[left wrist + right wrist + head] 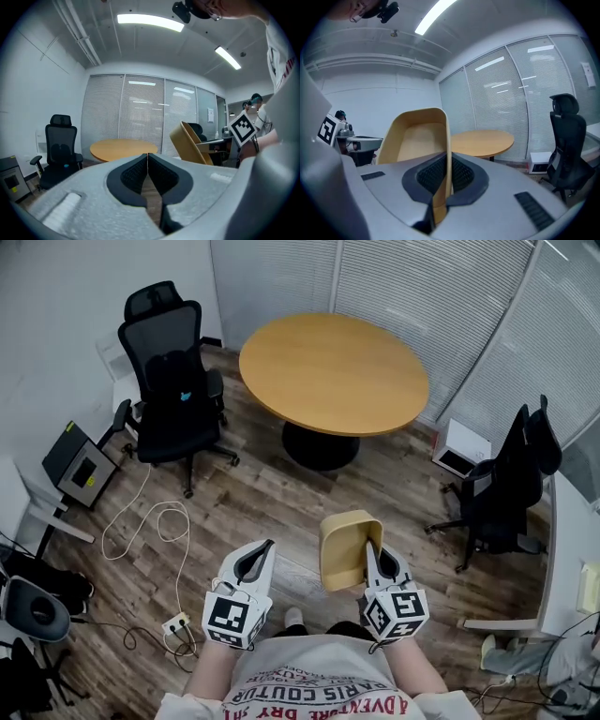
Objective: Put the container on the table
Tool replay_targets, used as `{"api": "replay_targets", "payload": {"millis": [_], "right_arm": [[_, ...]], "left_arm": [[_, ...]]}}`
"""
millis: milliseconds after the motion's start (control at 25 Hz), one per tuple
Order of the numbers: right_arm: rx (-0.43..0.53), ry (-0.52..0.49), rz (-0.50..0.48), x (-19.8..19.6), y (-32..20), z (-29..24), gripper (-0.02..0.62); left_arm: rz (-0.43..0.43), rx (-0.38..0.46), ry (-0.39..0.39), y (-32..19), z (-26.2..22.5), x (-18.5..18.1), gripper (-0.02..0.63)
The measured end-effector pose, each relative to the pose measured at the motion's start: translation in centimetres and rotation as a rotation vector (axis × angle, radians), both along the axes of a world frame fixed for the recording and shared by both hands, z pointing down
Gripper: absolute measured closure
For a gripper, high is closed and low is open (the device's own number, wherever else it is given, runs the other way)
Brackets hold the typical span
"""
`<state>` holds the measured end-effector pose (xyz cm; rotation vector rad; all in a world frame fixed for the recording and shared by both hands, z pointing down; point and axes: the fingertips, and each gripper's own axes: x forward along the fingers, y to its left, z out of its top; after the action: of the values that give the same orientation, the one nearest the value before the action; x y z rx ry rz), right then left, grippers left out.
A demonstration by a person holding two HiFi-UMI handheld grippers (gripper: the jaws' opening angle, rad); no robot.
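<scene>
Up close, the right gripper (pixel 371 555) clamps one wall of a tan container (pixel 345 549) — held above the floor. Beside it, the left gripper (pixel 257 560) is closed and empty; the round table (pixel 333 371) sits far ahead.

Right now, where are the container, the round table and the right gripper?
container (pixel 345 545), head view, on its inner floor.
round table (pixel 333 371), head view, middle of its top.
right gripper (pixel 449 164), right gripper view, between jaws gripping the container's wall.

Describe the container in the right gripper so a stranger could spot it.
From the round light-wood table, come toward the person: the right gripper clamps one wall of a tan, round-cornered open tub. It alone is held aloft; the left gripper is shut, empty.
</scene>
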<state>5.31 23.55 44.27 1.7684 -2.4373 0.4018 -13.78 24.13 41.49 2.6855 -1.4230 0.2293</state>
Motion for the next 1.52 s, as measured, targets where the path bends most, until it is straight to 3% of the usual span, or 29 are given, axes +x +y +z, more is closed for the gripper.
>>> {"api": "replay_targets", "payload": {"millis": [200, 680, 960, 1160, 1520], "right_arm": [[-0.016, -0.011, -0.006, -2.4, -3.9, 0.5, 0.584], [-0.011, -0.007, -0.064, -3.1, -16.1, 1.3, 0.584], [0.037, 0.017, -0.133, -0.9, -26.2, -0.7, 0.584], [0.050, 0.041, -0.154, 1.8, -32.8, -0.6, 0.584], [-0.009, 0.030, -0.126, 3.8, -40.6, 1.3, 0.584]], "left_arm": [[-0.026, -0.007, -0.002, -3.8, 0.4, -2.6, 0.594], [-0.095, 0.011, 0.014, -13.8, 0.5, -3.0, 0.594], [-0.129, 0.032, 0.023, -23.4, -1.3, 0.2, 0.594], [-0.108, 0.116, -0.005, -29.6, -2.9, 4.6, 0.594], [-0.100, 0.035, 0.007, -38.8, -0.9, 6.1, 0.594]]}}
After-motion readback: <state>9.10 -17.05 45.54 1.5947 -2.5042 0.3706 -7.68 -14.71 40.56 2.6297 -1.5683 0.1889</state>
